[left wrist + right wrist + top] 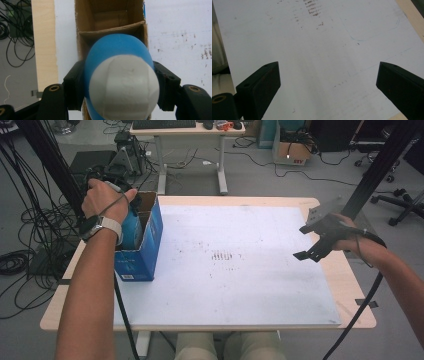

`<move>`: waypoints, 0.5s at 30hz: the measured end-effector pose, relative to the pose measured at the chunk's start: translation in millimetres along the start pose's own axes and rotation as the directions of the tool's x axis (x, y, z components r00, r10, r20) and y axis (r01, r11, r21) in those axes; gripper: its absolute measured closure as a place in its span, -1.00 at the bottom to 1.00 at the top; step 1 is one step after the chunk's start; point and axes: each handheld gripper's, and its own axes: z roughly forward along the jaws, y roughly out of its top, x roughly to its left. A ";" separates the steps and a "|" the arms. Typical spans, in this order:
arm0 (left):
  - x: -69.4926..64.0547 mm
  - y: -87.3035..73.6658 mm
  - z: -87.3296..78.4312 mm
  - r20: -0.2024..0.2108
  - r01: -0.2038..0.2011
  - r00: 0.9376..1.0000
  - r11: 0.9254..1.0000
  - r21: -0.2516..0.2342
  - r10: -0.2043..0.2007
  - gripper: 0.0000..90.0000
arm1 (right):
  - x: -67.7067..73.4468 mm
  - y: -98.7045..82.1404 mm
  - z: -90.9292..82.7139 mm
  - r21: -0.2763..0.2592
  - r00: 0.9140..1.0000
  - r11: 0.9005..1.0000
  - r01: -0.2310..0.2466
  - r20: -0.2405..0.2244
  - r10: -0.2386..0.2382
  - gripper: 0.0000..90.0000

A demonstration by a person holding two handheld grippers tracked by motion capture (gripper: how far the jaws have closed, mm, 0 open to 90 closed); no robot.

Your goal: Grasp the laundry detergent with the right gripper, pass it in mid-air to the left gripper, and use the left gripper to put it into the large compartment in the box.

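At the left edge of the table (345, 285), the left gripper (120, 100) is clamped on a blue-and-white object (120, 77), rounded like a ball or egg, its jaws pressed against both flanks of it; in the high view the left hand (106, 200) holds that gripper over the open top of the blue carton (145, 255), which stands upright on the white board (240, 280) near the board's left margin; the blue object (131, 227) sits at the mouth of the box, partly below the rim, so the packing looks well under way but not finished; I judge that the object has yet to be lowered fully into its cardboard compartment and let go, and closing the flaps, if that is wanted, is also left; across the bare, scuffed middle of the board, the right gripper (312, 242) hangs above the right side with its jaws wide apart and nothing between them, idle over the white surface; hard to make out are the bottom of the carton's compartments, dark in the left gripper view, the true shape of the object, whose lower part is cut off by the frame and the jaws, and whether it already touches the divider wall (112, 28) just beyond it.
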 end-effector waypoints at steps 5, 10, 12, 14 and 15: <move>-0.3 -1.5 8.3 -0.003 -0.004 1.000 1.000 0.001 0.004 -0.16 | 0.8 -0.8 -0.8 0.008 1.000 1.000 -0.019 0.002 0.019 -0.88; 0.3 -4.3 16.4 -0.004 -0.009 1.000 1.000 0.001 0.009 -0.16 | 0.9 -2.5 0.3 0.008 1.000 1.000 -0.024 -0.001 0.024 -0.88; 0.8 -4.6 17.3 -0.002 -0.013 1.000 1.000 0.009 0.013 -0.16 | 1.0 -2.8 0.6 0.008 1.000 1.000 -0.025 -0.001 0.025 -0.88; 0.9 -5.1 19.3 -0.004 -0.018 1.000 1.000 0.012 0.018 -0.16 | 1.1 -3.1 1.0 0.007 1.000 1.000 -0.025 -0.002 0.025 -0.88; 0.8 -5.4 20.7 -0.006 -0.013 1.000 1.000 0.005 0.014 -0.16 | 1.2 -3.2 1.2 0.006 1.000 1.000 -0.026 -0.003 0.026 -0.88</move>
